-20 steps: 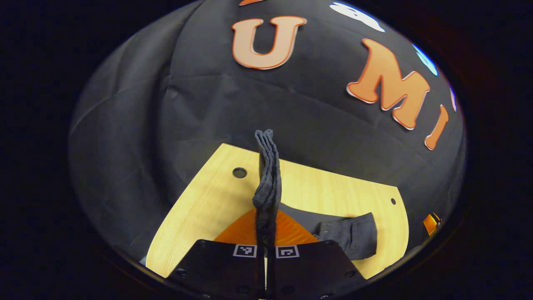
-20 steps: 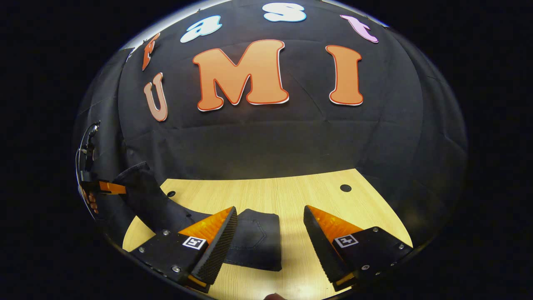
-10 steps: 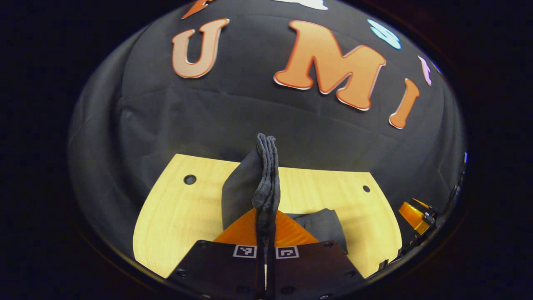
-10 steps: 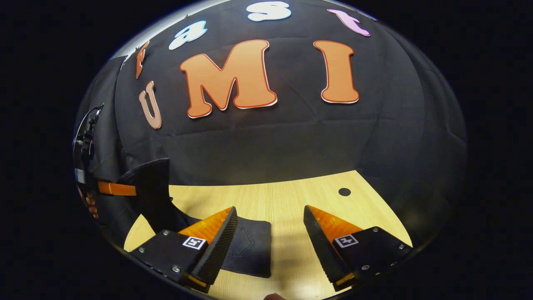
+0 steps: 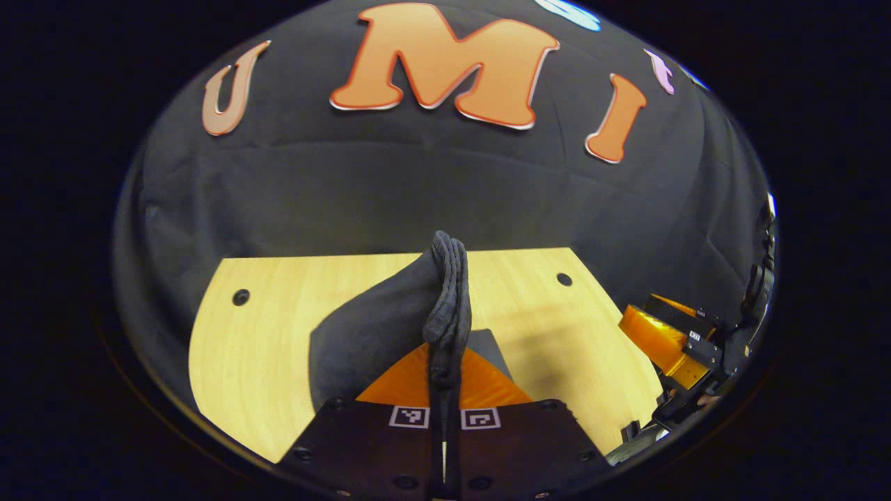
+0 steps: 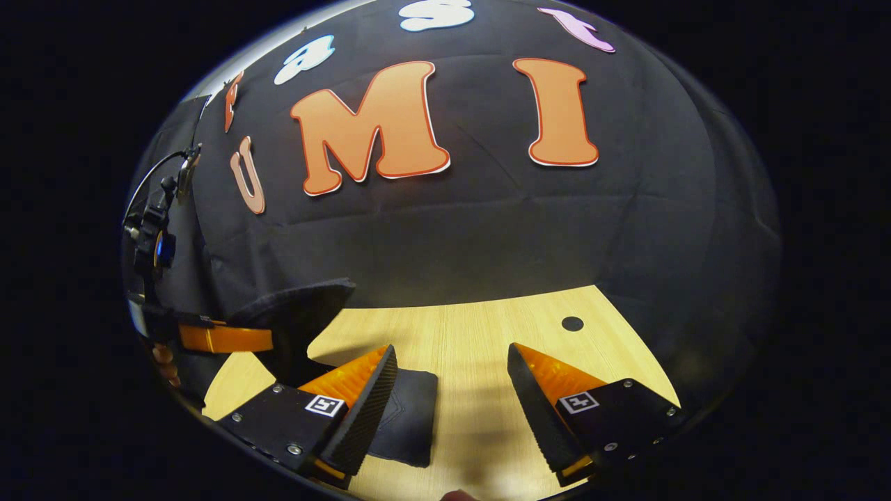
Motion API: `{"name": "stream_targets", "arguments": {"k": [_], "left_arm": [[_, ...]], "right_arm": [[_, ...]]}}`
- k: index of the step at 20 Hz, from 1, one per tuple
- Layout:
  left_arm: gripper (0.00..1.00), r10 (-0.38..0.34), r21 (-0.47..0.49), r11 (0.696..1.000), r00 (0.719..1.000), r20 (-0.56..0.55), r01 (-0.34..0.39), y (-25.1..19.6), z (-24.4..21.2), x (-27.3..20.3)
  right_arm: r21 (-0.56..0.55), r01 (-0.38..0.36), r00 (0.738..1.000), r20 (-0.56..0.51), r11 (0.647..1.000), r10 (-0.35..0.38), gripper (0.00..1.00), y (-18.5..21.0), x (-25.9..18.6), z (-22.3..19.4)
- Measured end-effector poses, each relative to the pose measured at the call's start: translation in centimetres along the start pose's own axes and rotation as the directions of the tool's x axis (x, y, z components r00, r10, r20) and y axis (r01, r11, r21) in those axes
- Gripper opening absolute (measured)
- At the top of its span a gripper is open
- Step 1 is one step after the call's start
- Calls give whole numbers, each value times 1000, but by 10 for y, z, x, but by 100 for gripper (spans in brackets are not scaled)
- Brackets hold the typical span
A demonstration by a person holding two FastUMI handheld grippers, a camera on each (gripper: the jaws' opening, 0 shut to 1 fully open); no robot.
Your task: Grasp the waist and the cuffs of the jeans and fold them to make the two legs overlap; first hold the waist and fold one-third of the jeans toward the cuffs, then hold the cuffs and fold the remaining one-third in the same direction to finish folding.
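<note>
The dark jeans (image 5: pixel 362 341) hang from my left gripper (image 5: pixel 445 362), which is shut on a thick layered edge of them. That edge sticks up between the fingers, and the cloth drapes down to the wooden table (image 5: pixel 264 348) on the left. In the right gripper view the left gripper (image 6: pixel 223 339) holds that raised fold of the jeans (image 6: pixel 306 313) above the table at the left. Another part, with pocket stitching, lies flat behind my left finger (image 6: pixel 362 410). My right gripper (image 6: pixel 452 410) stands open over the table with nothing between its fingers. It also appears as the right gripper (image 5: pixel 668 334) at the far right.
The table (image 6: pixel 487 334) has small round holes (image 5: pixel 241 297) (image 5: pixel 564 279) (image 6: pixel 572 323) near its back corners. Black cloth walls close in behind and beside it. A hand (image 6: pixel 163 355) holds the left gripper at the left edge.
My left gripper has carried the held edge of the jeans to the right, toward the right gripper, and the raised cloth now covers more of the flat part. The right gripper has stayed open and nearly still.
</note>
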State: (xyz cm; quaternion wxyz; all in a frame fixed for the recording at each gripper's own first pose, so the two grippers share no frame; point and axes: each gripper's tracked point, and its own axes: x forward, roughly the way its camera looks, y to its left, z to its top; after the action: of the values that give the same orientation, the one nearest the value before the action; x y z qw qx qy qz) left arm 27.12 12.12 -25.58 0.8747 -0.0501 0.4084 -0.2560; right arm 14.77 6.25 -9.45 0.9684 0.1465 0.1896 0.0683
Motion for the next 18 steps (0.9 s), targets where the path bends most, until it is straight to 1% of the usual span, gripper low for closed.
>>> {"name": "stream_targets", "arguments": {"k": [5,8,9,10,11,12,13,14,15,17,18], "left_arm": [[2,-18,51,998,997,-72,22,-20,-24,12],[2,-16,129,991,991,-131,33,-30,-41,13],[3,-26,155,987,989,-146,49,-34,-45,13],[7,-59,158,984,988,-143,82,-41,-44,10],[15,-89,155,982,988,-127,108,-47,-44,10],[34,-119,152,979,988,-100,133,-52,-37,4],[52,-127,154,979,989,-69,137,-57,-34,2],[71,-114,162,980,993,-28,117,-55,-26,-2],[81,-95,163,983,995,18,91,-49,-19,-6],[83,-62,143,989,991,122,44,-37,-2,-12],[89,-46,128,992,982,181,23,-32,7,-17]], "right_arm": [[11,-3,1000,3,1000,3,96,-15,-3,0],[6,-4,1000,5,1000,4,96,-19,-5,0],[5,-10,1000,11,1000,10,96,-19,-8,3],[7,-10,1000,19,1000,10,96,-19,-10,4],[9,-15,1000,28,1000,15,96,-19,-12,7],[12,-16,999,34,1000,15,96,-18,-14,9],[13,-17,999,40,1000,16,96,-18,-16,10],[10,-12,998,55,1000,12,96,-18,-20,14],[-1,-1,997,79,1000,2,96,-18,-23,20],[-43,22,989,146,999,-15,96,-16,-35,35],[-63,33,982,189,997,-21,96,-13,-42,44]]}}
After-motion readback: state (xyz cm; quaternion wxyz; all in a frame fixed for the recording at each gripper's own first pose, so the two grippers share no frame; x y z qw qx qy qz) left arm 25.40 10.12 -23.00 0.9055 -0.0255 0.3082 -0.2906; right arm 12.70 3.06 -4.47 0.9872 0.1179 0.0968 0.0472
